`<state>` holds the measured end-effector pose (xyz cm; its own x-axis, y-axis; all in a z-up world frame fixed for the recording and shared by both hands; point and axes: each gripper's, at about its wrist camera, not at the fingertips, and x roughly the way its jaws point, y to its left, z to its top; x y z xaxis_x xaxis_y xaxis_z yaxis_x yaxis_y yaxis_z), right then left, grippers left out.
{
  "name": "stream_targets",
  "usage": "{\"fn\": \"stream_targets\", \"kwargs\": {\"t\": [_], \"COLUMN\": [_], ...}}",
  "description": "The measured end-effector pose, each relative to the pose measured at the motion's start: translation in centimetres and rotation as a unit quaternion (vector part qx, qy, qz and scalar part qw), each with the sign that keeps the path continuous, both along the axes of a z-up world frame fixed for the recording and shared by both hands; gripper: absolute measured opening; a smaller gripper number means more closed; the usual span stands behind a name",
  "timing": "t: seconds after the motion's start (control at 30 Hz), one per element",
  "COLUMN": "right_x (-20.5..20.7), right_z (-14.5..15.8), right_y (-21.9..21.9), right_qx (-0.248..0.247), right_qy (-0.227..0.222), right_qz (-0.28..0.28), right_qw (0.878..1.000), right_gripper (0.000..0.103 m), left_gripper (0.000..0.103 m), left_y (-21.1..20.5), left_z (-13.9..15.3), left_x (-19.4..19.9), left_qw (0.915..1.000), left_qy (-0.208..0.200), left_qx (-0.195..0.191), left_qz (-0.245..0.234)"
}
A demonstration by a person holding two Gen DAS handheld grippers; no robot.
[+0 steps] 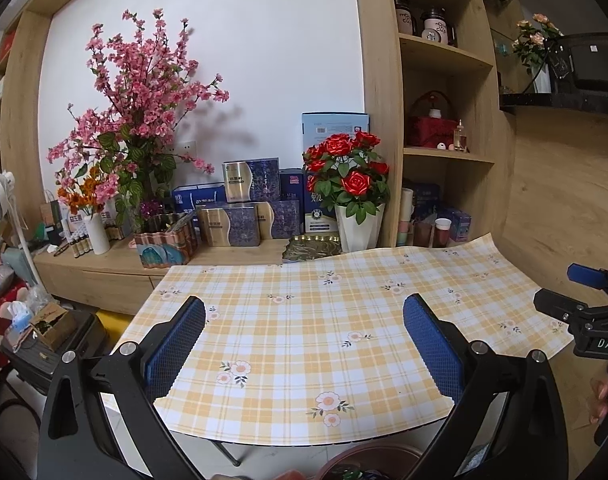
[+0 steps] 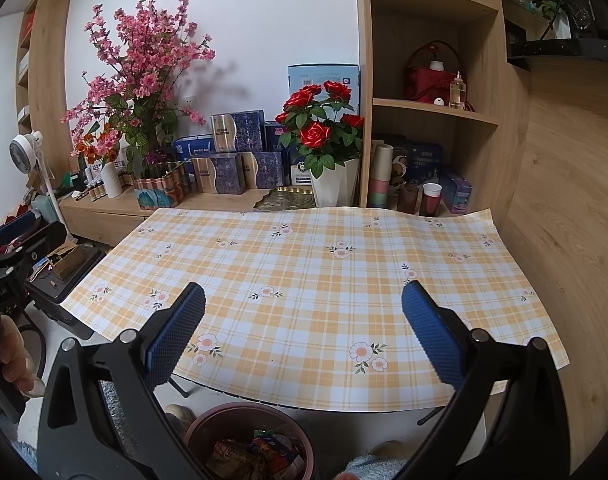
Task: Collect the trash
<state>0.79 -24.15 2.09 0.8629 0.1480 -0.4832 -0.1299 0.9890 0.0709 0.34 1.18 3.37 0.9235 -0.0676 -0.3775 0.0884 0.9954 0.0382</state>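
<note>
Trash [image 2: 260, 454] inside brown bin [image 2: 208, 420], below checked table [image 2: 304, 280]

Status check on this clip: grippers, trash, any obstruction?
Left gripper open, empty; right gripper open, empty. Trash sits in brown bin below the table edge. Checked tablecloth bare, nothing in the way.

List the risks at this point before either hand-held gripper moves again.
1. The checked tablecloth overhangs the table's near edge with a wavy, unsupported rim; a finger catching it could drag the cloth.
2. The trash bin sits low under that edge, partly hidden behind the right hand-held gripper, so a drop could miss it.
3. The left hand-held gripper and the right one are both open, empty and close together; they could collide.
</note>
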Motion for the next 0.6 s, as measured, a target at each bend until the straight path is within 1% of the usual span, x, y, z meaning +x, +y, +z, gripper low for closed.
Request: {"fn": "stream_targets", "kwargs": {"t": [0.13, 0.37, 0.6], "right_x": [0.03, 0.06, 0.11], "right_z": [0.05, 0.18, 0.60], "right_y": [-0.07, -0.10, -0.46], "right_qx": [0.000, 0.000, 0.002], "right_qy": [0.000, 0.000, -0.003], "right_qz": [0.000, -0.001, -0.007], "right_qw": [1.000, 1.000, 1.000], "right_gripper": [0.097, 0.097, 0.097], "left_gripper": [0.097, 0.097, 0.097], "left_y": [-0.21, -0.60, -0.59], "left_z": [0.02, 0.26, 0.32], "left_x": [-0.12, -0.37, -0.58], "left_qw": [0.9998, 0.9995, 0.9996], "left_qy": [-0.004, -0.006, -0.002], "left_qx": [0.017, 0.031, 0.028], "left_qz": [0.004, 0.007, 0.010]}}
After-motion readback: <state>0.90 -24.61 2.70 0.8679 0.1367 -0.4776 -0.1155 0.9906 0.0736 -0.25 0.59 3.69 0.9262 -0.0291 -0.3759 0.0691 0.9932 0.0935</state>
